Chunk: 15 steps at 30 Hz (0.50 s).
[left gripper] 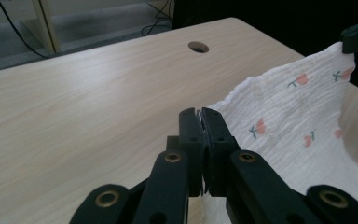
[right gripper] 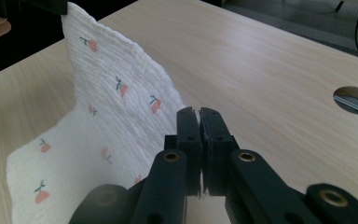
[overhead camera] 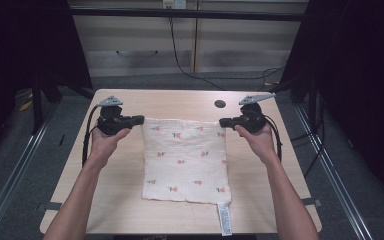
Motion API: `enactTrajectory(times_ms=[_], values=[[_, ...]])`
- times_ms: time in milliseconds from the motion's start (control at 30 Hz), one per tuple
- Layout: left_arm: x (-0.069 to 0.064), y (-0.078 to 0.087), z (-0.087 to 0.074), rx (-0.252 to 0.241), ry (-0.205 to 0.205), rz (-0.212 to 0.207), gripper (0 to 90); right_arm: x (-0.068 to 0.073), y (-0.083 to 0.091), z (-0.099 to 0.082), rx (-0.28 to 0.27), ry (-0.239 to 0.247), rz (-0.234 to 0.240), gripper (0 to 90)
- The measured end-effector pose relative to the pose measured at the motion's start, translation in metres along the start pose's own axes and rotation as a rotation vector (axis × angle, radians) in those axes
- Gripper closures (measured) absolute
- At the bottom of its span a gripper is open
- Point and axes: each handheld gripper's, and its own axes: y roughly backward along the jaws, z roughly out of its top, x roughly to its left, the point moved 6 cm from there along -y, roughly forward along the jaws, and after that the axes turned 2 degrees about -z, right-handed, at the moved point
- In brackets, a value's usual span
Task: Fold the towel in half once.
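Note:
A white cloth (overhead camera: 186, 160) printed with small red flowers lies on the light wooden table (overhead camera: 130, 200), with its far edge lifted off the surface. My left gripper (overhead camera: 141, 119) is shut on the cloth's far left corner, and my right gripper (overhead camera: 222, 122) is shut on its far right corner. In the left gripper view the jaws (left gripper: 201, 113) pinch the cloth (left gripper: 289, 116) edge, and the other gripper holds the far corner at the upper right. The right gripper view shows its jaws (right gripper: 199, 113) closed on the cloth (right gripper: 107, 116), which rises toward the other gripper.
A white care label (overhead camera: 224, 218) hangs from the cloth's near edge at the table front. A round cable hole (overhead camera: 220, 104) sits in the table behind the cloth. Cables trail from both grippers. Dark frames and floor rails flank the table.

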Motion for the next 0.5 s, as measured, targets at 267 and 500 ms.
enactTrajectory(times_ms=[267, 500], values=[[-0.007, 0.004, -0.003, -0.011, -0.003, -0.019, 88.2, 0.006, 0.001, -0.001, -0.020, 0.012, 0.006, 87.6], [-0.013, 0.011, -0.019, -0.012, -0.017, -0.024, 88.2, 0.014, 0.007, -0.019, -0.015, 0.033, 0.018, 87.6]])
